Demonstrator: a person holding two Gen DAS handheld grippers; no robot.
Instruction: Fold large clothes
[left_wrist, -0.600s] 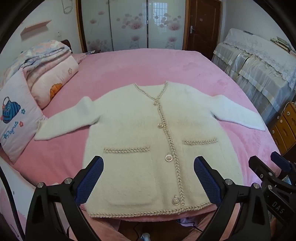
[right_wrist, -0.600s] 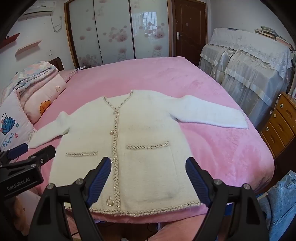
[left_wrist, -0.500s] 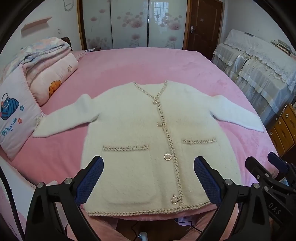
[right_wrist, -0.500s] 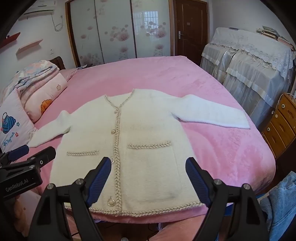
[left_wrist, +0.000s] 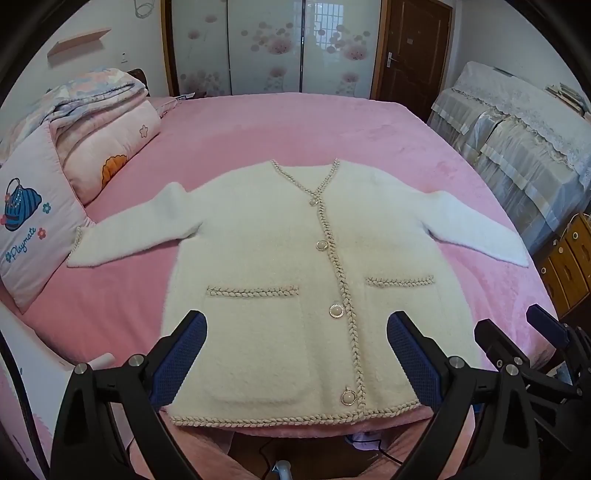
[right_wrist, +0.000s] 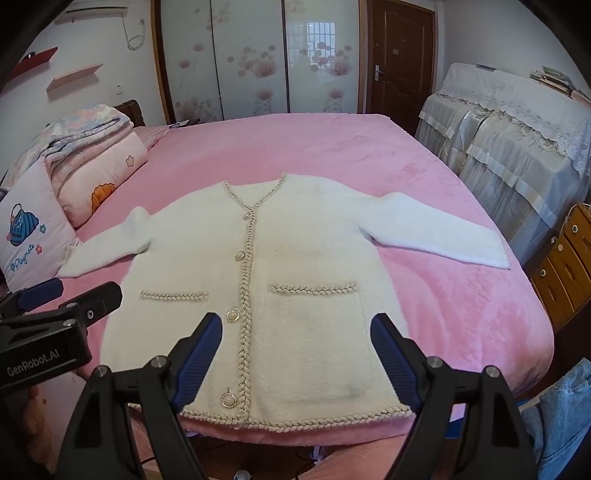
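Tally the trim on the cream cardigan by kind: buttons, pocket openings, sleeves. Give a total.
On the cardigan, seen from the left wrist:
Buttons: 4, the top one, the bottom one
Pocket openings with braided edge: 2
Sleeves: 2
Total: 8

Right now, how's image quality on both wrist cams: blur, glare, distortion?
Left wrist view: sharp, heavy fisheye bend, black corners, even daylight; cardigan clearly exposed. Right wrist view: same curvature, no motion blur; far sleeve looks bluish-white, slightly washed out; wardrobe doors bright, no hard glare.
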